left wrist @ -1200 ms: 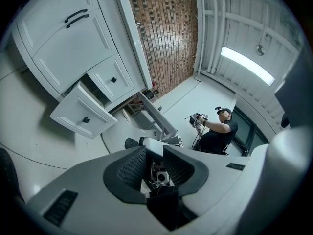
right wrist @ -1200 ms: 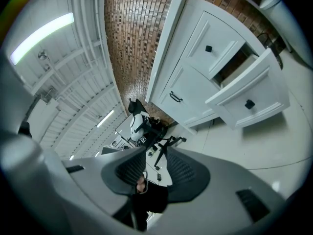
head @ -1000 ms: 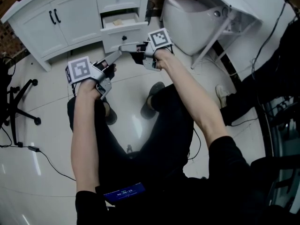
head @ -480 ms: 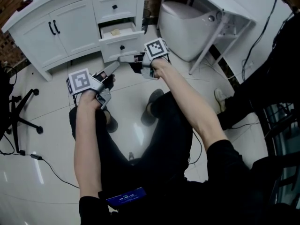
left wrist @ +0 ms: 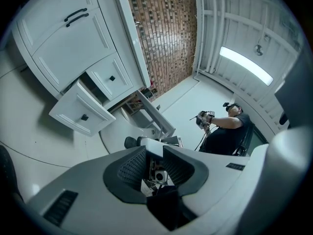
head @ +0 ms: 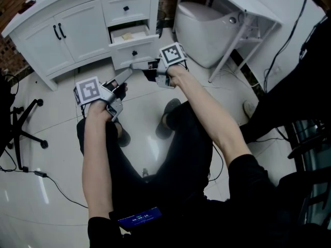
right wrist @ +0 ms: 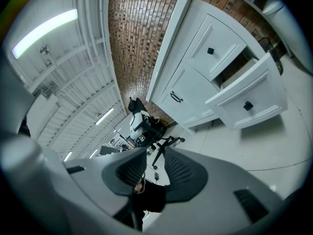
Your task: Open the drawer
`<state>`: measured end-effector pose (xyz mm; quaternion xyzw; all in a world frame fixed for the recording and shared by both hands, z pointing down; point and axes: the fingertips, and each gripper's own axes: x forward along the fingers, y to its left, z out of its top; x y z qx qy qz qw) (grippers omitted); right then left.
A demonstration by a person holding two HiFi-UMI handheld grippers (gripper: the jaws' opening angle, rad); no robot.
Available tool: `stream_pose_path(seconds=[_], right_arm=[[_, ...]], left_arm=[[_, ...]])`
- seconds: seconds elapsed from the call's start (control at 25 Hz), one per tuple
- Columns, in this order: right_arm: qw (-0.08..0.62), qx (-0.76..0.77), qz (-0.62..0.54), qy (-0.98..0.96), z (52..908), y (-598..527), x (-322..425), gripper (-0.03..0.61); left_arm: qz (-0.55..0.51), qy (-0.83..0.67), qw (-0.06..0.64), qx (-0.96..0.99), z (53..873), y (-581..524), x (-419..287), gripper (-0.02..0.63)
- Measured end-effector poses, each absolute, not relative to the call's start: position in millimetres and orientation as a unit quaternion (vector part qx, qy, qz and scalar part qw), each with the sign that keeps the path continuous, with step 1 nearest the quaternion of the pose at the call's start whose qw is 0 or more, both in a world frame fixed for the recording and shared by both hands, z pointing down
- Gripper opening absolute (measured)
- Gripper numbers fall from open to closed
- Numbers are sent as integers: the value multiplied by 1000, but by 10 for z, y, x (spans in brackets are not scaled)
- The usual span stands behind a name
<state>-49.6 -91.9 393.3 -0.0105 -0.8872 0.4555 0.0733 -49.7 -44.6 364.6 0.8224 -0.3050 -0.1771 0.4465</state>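
Observation:
A white cabinet [head: 77, 25] stands at the upper left. Its middle drawer [head: 135, 44] is pulled out, and its front carries a black knob [head: 134, 52]. My right gripper [head: 133, 64] is level just in front of that drawer front, a little below the knob and apart from it, shut and empty. My left gripper [head: 126, 73] hovers lower left of it, its fingers together with nothing held. The left gripper view has the open drawer [left wrist: 80, 111] left of the gripper [left wrist: 155, 168]. In the right gripper view the drawer [right wrist: 249, 102] lies upper right of the gripper [right wrist: 155, 173].
A white toilet [head: 207, 22] stands right of the cabinet, with a white frame table [head: 248, 6] beyond it. An office chair base [head: 23, 123] sits at the left, and a cable [head: 51, 180] crosses the tiled floor. Another person [head: 295, 81] stands at the right.
The head view has shifted slightly, so the cabinet sits a little lower and further left. Both grippers hold their places in front of the open drawer.

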Motion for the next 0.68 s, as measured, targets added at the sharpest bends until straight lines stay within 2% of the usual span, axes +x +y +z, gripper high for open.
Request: stream_pose_path(seconds=[0.68], right_arm=[[74, -10, 459, -885, 3921, -843, -488, 135]], left_arm=[[-176, -297, 442, 828, 3631, -376, -459, 107]])
